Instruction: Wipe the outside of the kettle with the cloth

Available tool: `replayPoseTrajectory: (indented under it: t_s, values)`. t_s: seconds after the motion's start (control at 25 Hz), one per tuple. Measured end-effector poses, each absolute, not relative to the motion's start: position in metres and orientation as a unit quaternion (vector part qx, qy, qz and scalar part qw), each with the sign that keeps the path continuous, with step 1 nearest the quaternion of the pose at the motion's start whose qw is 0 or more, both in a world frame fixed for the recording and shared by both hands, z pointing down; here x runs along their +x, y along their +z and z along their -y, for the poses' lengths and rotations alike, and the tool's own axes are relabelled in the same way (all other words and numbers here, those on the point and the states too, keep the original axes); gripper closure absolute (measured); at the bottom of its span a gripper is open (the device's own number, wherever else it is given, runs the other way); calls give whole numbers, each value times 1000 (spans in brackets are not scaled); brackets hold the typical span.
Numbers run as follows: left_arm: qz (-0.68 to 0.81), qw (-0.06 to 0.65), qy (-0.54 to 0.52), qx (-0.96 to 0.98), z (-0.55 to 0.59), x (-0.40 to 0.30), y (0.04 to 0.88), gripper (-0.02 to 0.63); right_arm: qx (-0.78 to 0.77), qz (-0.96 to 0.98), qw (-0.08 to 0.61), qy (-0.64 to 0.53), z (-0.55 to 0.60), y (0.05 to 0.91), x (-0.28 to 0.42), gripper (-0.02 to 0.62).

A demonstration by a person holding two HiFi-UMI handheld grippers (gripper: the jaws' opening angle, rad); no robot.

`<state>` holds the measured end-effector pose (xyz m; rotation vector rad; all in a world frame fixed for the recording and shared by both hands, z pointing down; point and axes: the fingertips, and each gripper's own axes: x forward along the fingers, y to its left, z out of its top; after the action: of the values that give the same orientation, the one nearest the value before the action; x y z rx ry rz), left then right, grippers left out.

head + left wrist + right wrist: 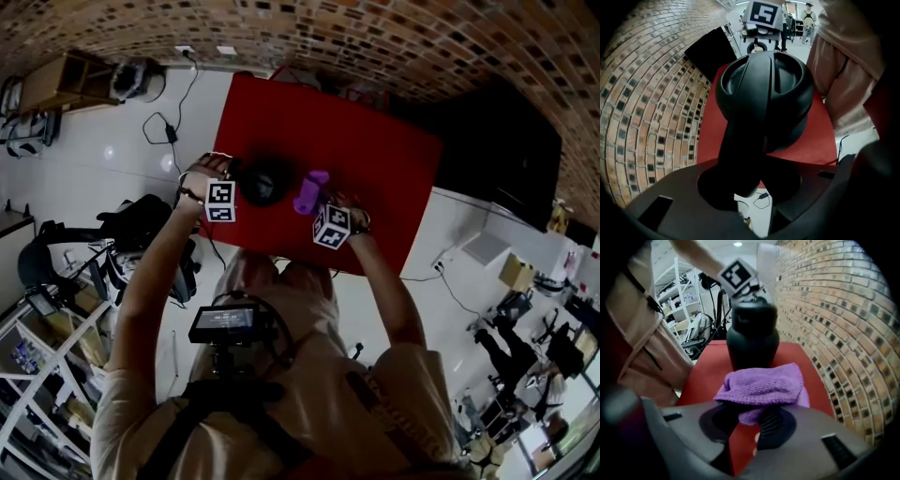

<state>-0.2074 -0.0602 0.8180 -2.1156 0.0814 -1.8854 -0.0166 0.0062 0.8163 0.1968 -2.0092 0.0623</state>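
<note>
A black kettle (262,180) stands near the front edge of the red table (375,150). In the left gripper view I look down on its lid (764,89), and its handle (743,154) runs down between the jaws of my left gripper (750,187), which is shut on it. My left gripper (236,174) sits at the kettle's left side. A purple cloth (761,385) is bunched in my right gripper (750,420), shut on it, a short way in front of the kettle (752,341) without touching it. In the head view, cloth (309,192) and right gripper (319,204) are just right of the kettle.
A brick wall (394,37) curves behind the table. Cables (164,127) trail over the white floor on the left, and shelving (37,347) stands at the lower left. A dark panel (497,141) is to the table's right. The person's torso is close against the table's front edge.
</note>
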Motion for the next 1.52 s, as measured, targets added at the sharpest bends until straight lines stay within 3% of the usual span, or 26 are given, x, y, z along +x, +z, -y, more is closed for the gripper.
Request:
replayPoseTrajectory:
  t_s: [0.2,0.36,0.72,0.92,1.16,1.32,1.52]
  values:
    - [-43,142,-662,-735,63,-206,819,483,44,843,533,-54,15,778,-53,488]
    - [-45,133,-666,-733,61,-204,818,483,-37,805,581,-116,10,834,-68,488]
    - [-50,146,-666,-730,71,-205,819,483,-79,799,585,-119,-16,910,-70,488]
    - [-32,194,-663,-722,80,-200,818,479,13,835,547,-51,14,862,-49,488]
    - [-31,201,-664,-720,83,-199,817,477,-12,834,527,-166,67,792,-61,488]
    - [-31,199,-666,-718,82,-197,818,477,-121,787,557,-235,58,838,-84,489]
    - [-29,203,-661,-722,83,-196,816,477,-183,777,566,-208,43,910,-77,489]
